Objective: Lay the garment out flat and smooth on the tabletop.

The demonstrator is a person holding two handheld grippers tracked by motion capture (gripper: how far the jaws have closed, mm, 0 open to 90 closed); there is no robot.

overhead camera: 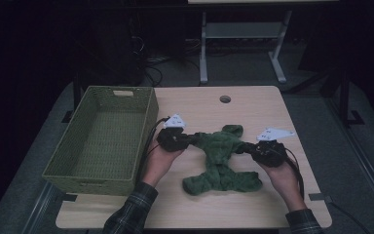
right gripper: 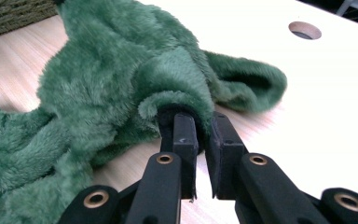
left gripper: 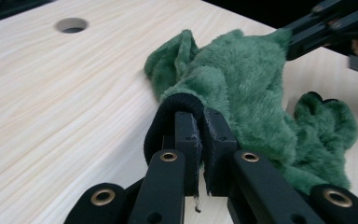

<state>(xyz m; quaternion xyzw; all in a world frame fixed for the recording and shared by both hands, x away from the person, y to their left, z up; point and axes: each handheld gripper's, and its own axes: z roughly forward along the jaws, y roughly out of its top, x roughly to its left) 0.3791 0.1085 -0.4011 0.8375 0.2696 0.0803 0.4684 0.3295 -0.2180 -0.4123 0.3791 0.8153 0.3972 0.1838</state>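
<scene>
High view: the green plush garment (overhead camera: 221,158) lies mid-table on the wooden table (overhead camera: 253,105), stretched between the left gripper (overhead camera: 187,140) and the right gripper (overhead camera: 247,147). A woven basket (overhead camera: 102,141) stands just left of the left hand; bare tabletop stays open beyond the garment, up to the round hole (overhead camera: 225,99).

Left gripper view: the jaws are pinched on a black-trimmed cuff (left gripper: 179,103) of the garment; open wood stretches away to the left.

Right gripper view: the jaws clamp another dark-edged cuff (right gripper: 177,112), fabric bunched over them, with the table's far edge near behind.
</scene>
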